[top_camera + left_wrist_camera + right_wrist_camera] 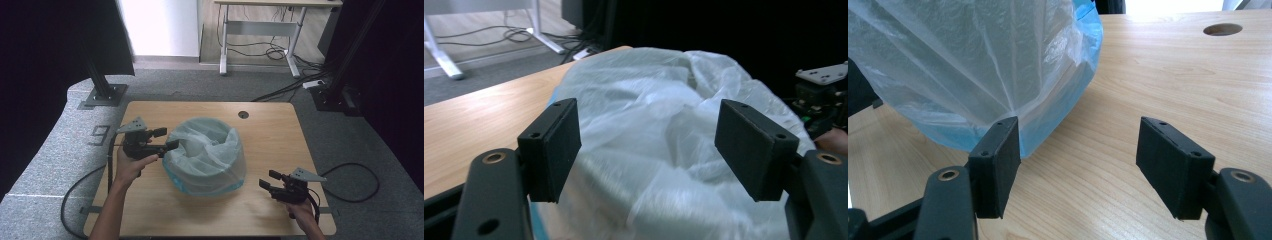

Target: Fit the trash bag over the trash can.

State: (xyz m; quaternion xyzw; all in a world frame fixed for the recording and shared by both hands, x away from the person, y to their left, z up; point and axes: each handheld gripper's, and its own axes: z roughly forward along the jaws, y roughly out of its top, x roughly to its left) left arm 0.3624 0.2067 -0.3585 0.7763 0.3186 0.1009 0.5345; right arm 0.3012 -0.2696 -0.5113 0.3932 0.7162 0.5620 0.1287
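bagged bin (205,157) blocks table (270,145) centre, bare wood right, front, behind

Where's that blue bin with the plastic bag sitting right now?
In the high view the blue bin, lined with a clear bag, stands mid-table, between the left tongs and right tongs.

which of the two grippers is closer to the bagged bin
The left gripper: its open jaws sit right at the plastic bag by the bin's rim. The right gripper stands clear of it on the table.
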